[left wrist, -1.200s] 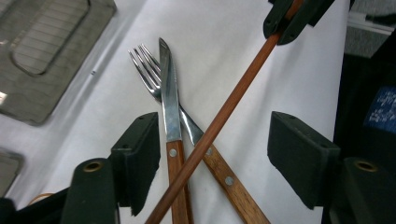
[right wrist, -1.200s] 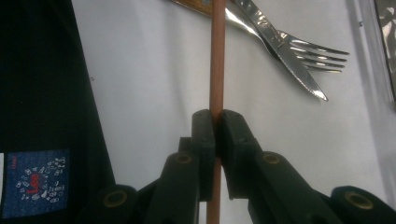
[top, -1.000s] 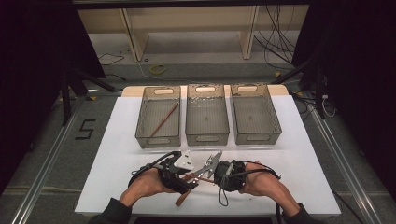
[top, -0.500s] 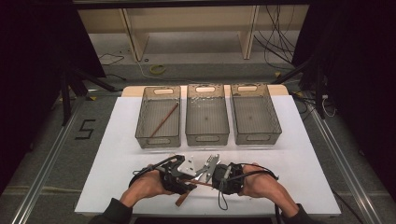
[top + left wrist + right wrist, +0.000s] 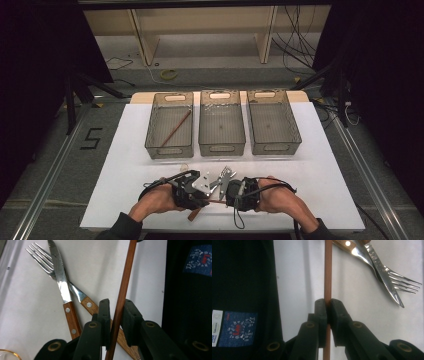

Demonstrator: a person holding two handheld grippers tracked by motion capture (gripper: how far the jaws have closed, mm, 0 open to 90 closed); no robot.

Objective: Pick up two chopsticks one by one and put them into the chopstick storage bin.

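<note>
- While both grippers meet near the table's front edge, the right gripper [image 5: 327, 305] has its jaws clamped tight on a thin brown stick [image 5: 328, 270], which runs straight up from between its pads.
- Left gripper [image 5: 115, 307]: the jaws have just been closing, and the same stick [image 5: 125, 282] passes between them; the left pad presses its side, while a narrow gap remains at the right pad, so a firm hold cannot be confirmed.
- High view: the left gripper [image 5: 192, 192] and right gripper [image 5: 235, 192] face each other, the stick [image 5: 196, 214] bridging them and jutting out beneath the left one.
- Ahead of the left gripper's jaws and to their left lie a wood-handled knife [image 5: 60, 280] and fork [image 5: 43, 260], crossed on the white table [image 5: 125, 175].
- Beyond both grippers stand three trays; the left tray [image 5: 170, 150] holds a second stick [image 5: 176, 128].
</note>
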